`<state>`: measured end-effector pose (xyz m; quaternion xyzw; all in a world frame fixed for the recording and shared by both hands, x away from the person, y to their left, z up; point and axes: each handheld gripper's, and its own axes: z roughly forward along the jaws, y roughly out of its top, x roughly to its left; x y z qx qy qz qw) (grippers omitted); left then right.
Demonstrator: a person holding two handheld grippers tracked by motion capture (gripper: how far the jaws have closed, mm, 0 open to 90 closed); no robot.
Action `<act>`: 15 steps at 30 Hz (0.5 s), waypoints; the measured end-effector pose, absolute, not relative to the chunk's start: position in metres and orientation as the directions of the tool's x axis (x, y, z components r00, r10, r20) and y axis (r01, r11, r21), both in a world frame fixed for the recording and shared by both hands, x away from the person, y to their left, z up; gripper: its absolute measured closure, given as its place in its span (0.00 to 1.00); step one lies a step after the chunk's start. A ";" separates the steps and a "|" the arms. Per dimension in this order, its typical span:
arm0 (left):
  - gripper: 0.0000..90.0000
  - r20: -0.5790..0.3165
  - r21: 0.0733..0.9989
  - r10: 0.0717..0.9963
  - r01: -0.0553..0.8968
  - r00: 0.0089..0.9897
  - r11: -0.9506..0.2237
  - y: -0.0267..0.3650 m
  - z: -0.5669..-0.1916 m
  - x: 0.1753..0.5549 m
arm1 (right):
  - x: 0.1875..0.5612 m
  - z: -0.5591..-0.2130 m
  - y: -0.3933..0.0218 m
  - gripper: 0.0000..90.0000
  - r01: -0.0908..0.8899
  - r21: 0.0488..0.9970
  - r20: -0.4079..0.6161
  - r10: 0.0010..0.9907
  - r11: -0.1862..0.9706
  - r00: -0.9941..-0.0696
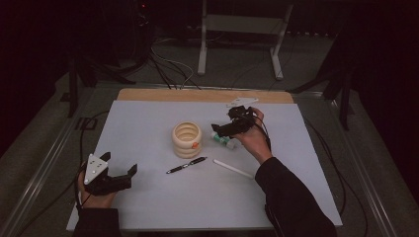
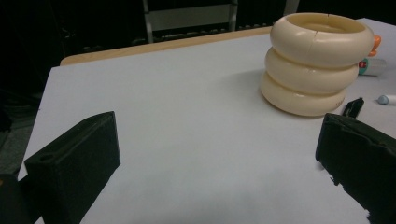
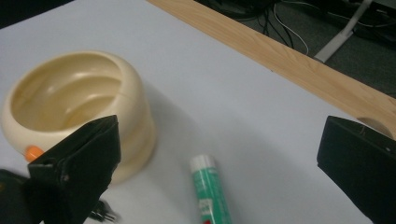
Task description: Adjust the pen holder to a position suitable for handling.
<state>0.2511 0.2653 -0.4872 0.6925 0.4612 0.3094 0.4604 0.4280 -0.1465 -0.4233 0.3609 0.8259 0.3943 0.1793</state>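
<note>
High view: the right gripper [image 1: 221, 129] hangs just above the green-and-white glue stick [image 1: 223, 139], which lies on the pale grey table sheet [image 1: 148, 123] at about three o'clock from the cream ribbed ring-stacked holder [image 1: 187, 139] — close beside it, though contact cannot be told. The right hand [image 1: 253, 138] comes in from five o'clock. At six o'clock from the holder lies a black pen [image 1: 186, 165], and at four o'clock a white stick-shaped marker [image 1: 232, 168], apart from the pen. The left gripper [image 1: 127, 176] sits at the sheet's eight o'clock corner, well apart from everything, its grey three-cornered plate on top.

Left gripper view: its two black jaws stand wide apart with bare sheet between them — released, grasping nothing. The cream holder [image 2: 314, 63] stands upright at two o'clock; the pen's tip [image 2: 353, 107] shows at the holder's foot, and a small orange knob [image 2: 376, 44] peeks out behind the holder.

Right gripper view: the jaws are spread wide, holding nothing. The glue stick [image 3: 209, 190] lies flat on the sheet between them, near six o'clock, not touched by either jaw. The holder [image 3: 77, 109] sits at nine o'clock, partly behind one jaw, and the wooden table edge [image 3: 289, 60] runs across at one o'clock.
</note>
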 end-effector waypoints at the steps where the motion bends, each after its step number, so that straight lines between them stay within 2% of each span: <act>1: 0.00 0.003 0.923 0.924 0.354 0.382 -0.149 0.266 -0.487 0.251 | 0.428 -0.424 -0.149 0.00 0.455 0.777 -0.016 0.737 0.434 -0.675; 6: 0.00 -0.005 0.923 0.925 0.357 0.379 -0.141 0.268 -0.488 0.253 | 0.430 -0.430 -0.159 0.00 0.451 0.756 -0.056 0.733 0.475 -0.678; 15: 0.00 0.001 0.923 0.925 0.355 0.380 -0.147 0.266 -0.488 0.252 | 0.428 -0.436 -0.171 0.00 0.462 0.751 -0.050 0.737 0.473 -0.674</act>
